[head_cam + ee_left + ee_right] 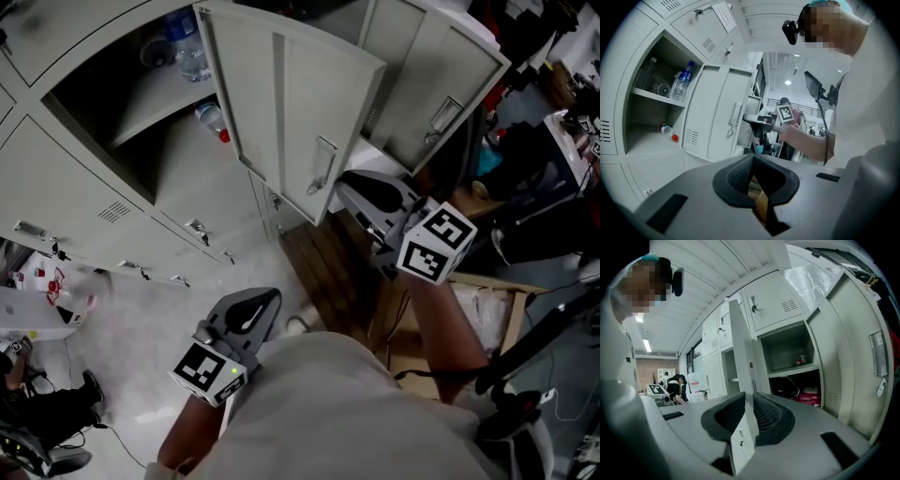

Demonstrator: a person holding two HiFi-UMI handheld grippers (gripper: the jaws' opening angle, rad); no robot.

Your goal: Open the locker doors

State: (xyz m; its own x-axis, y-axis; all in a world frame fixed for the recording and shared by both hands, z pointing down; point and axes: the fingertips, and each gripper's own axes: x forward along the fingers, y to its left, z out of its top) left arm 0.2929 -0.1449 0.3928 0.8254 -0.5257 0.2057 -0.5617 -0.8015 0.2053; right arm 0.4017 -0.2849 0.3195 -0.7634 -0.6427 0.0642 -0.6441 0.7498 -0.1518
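We have the locker door (281, 103) swung out from its frame, standing between two open compartments. A further door (441, 75) on the right is open too, and closed doors (66, 187) remain at the lower left. Our right gripper (749, 416) has its jaws narrow, pinched on the free edge of this door, near the handle (322, 173). Our left gripper (258, 307) hangs low, with its jaws together and nothing in them. We judge the door to be thin sheet metal: stiff, light, smooth and a little slippery, turning easily on its hinges. The free edge or the handle gives the best hold, far from the hinge.
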